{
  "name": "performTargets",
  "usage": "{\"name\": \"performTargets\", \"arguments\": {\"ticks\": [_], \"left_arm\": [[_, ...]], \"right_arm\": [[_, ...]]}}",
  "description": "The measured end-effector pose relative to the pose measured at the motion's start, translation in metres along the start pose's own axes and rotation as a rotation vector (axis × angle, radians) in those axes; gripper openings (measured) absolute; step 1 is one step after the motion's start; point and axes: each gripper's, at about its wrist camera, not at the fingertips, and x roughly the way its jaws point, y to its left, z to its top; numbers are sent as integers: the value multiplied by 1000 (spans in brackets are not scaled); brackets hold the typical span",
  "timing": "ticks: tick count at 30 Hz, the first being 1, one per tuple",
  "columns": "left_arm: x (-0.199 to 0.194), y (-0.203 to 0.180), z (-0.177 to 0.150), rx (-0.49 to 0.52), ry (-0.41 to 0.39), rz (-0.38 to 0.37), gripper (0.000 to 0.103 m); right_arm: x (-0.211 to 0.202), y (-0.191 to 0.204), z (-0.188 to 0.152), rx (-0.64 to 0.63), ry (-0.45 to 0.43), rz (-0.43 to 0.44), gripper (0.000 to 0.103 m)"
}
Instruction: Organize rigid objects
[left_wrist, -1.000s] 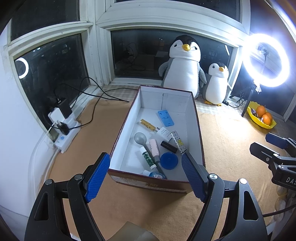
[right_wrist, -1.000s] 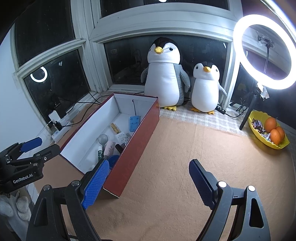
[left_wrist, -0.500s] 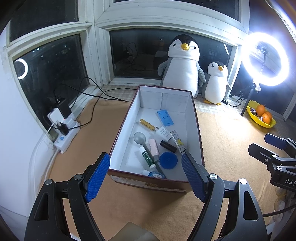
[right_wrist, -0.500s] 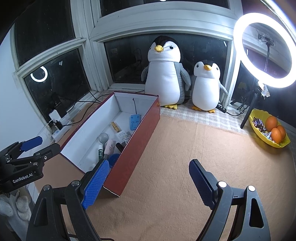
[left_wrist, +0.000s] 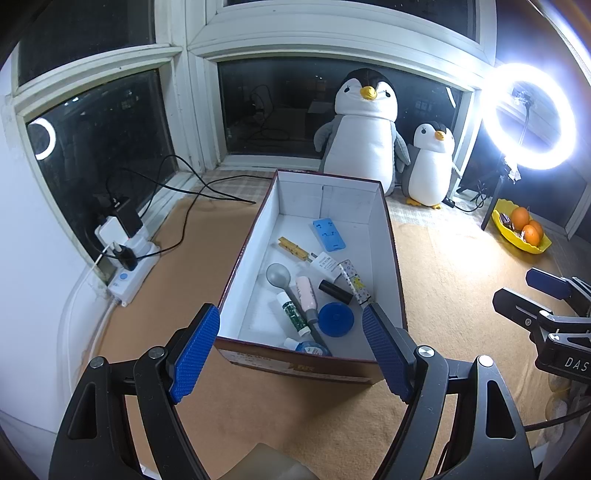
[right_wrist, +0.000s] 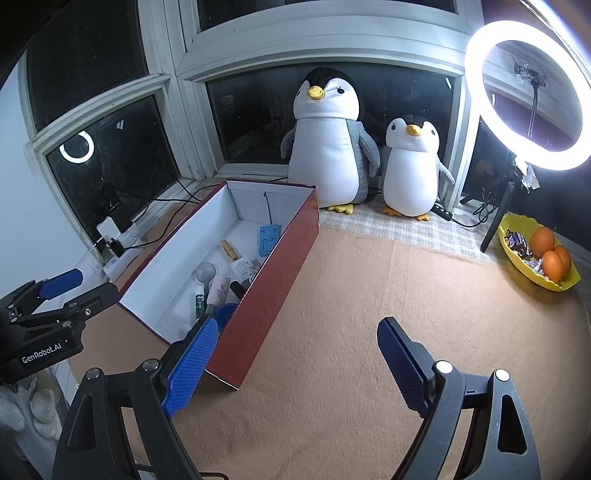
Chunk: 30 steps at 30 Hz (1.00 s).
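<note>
While you hold both grippers above the tan carpeted surface (right_wrist: 369, 295), the left gripper (left_wrist: 291, 350) has its blue-padded fingers spread wide with nothing between them, framing the near end of the box (left_wrist: 391, 258). Your right gripper (right_wrist: 295, 362) is likewise spread wide and holds nothing, over bare carpet just right of the box. That red-sided, white-lined box sits lengthwise on the carpet, and the rigid objects lie inside it: a blue plate (left_wrist: 328, 235) toward the far end, a wooden clothespin (left_wrist: 293, 248), a grey spoon (left_wrist: 279, 275), a pink tube (left_wrist: 306, 293), a black cylinder (left_wrist: 335, 291) and a round blue lid (left_wrist: 335, 319) nearer you. Behind the box, two plush penguins (right_wrist: 327, 140) stand side by side against dark window panes (right_wrist: 110, 155). A lit ring light (right_wrist: 524, 96) stands at the right, with a yellow dish of oranges (right_wrist: 517, 262) near its stand. At the left, a white power strip (left_wrist: 131, 273) with plugged chargers lies by the window.
</note>
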Motion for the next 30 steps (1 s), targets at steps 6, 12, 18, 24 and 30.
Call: {"name": "performTargets", "arguments": {"ticks": [6,12,18,24,30], "left_arm": [[0,0,0,2,0,-1,80],[0,-1,0,2,1,0,80],[0,-1,0,1,0,2,80],[0,-2,0,8,-7,3,80],[0,-2,1,13,-5,5,80]], "right_arm": [[1,0,-3,4,4,-2,86],[3,1,-4,10,7,-4,86],[4,0,-6,14,10,-5,86],[6,1,-6,20,17,-7,86],[8,1,-7,26,22,-11,86]]}}
